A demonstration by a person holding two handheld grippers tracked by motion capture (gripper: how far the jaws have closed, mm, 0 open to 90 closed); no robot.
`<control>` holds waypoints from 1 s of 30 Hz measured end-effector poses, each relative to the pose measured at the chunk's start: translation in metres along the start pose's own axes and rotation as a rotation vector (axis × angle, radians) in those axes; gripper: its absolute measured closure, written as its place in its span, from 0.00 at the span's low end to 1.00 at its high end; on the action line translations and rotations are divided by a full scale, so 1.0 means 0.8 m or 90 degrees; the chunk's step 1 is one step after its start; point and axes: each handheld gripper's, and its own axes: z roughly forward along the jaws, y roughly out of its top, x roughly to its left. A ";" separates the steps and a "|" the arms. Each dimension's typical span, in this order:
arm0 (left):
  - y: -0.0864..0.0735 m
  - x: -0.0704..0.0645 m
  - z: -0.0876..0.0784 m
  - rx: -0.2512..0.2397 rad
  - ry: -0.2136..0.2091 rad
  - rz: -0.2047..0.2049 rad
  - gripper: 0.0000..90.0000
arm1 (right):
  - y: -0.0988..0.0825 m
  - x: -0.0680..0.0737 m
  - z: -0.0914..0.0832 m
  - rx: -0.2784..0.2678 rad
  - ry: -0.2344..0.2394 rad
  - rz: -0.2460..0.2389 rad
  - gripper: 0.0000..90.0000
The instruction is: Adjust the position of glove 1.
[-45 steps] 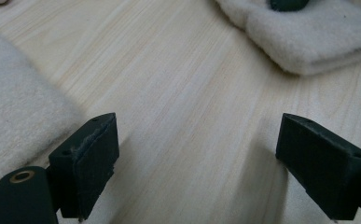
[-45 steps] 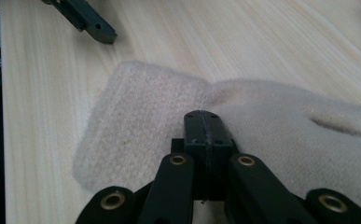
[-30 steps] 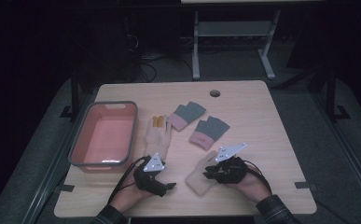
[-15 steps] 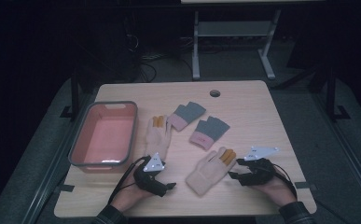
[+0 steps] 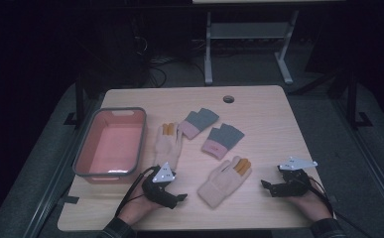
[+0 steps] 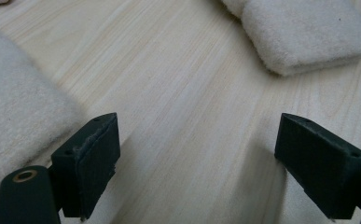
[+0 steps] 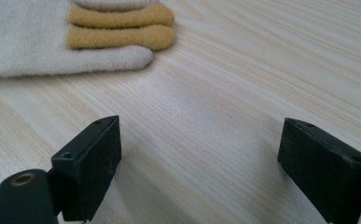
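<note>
The pale wooden bench (image 5: 279, 114) carries everything, with a round hole (image 5: 228, 99) near its twelve o'clock edge. At about nine o'clock sits a grey-rimmed pink tub (image 5: 83, 148), the largest thing on it. Just beside the tub, toward the middle, a cream glove (image 5: 167, 144) lies flat with its orange-tipped fingers pointing to twelve o'clock. A second cream glove (image 5: 220, 181) lies at roughly six o'clock, tilted so its orange fingers point to about one o'clock. Two shorter grey-and-pink gloves sit near the centre, one (image 5: 198, 122) at eleven o'clock of the other (image 5: 222, 139); whether they touch is hard to tell at this distance.

The left claw (image 5: 182, 197) rests at seven o'clock, between the two cream gloves, its jaws wide apart over bare wood with nothing in them. The right claw (image 5: 265, 185) sits at five o'clock, near the tilted glove's three o'clock side but apart from it; its jaws have just been opening and now stand fully spread, empty, with that glove's orange fingers (image 7: 122, 28) ahead of them.
</note>
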 end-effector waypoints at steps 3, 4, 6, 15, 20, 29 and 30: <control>0.003 0.000 -0.003 0.011 0.008 -0.006 0.21 | 0.000 -0.001 0.000 -0.001 0.000 0.003 0.14; 0.003 0.000 -0.003 0.011 0.008 -0.006 0.24 | 0.000 -0.001 0.000 -0.001 0.000 0.003 0.14; 0.008 0.001 -0.008 0.006 0.018 -0.010 0.29 | 0.000 -0.001 0.000 0.000 0.001 0.002 0.14; 0.040 0.013 -0.023 -0.021 0.040 -0.082 0.81 | 0.000 -0.001 0.000 0.000 0.002 0.000 0.14; 0.054 0.025 -0.016 -0.002 0.077 -0.106 0.99 | 0.000 -0.001 0.000 0.001 0.002 0.000 0.14; 0.083 0.050 0.003 0.004 0.156 -0.114 0.99 | 0.000 -0.001 0.000 0.001 0.003 0.001 0.14; 0.084 0.054 0.006 0.006 0.159 -0.118 0.99 | 0.000 -0.002 0.000 0.001 0.003 0.001 0.14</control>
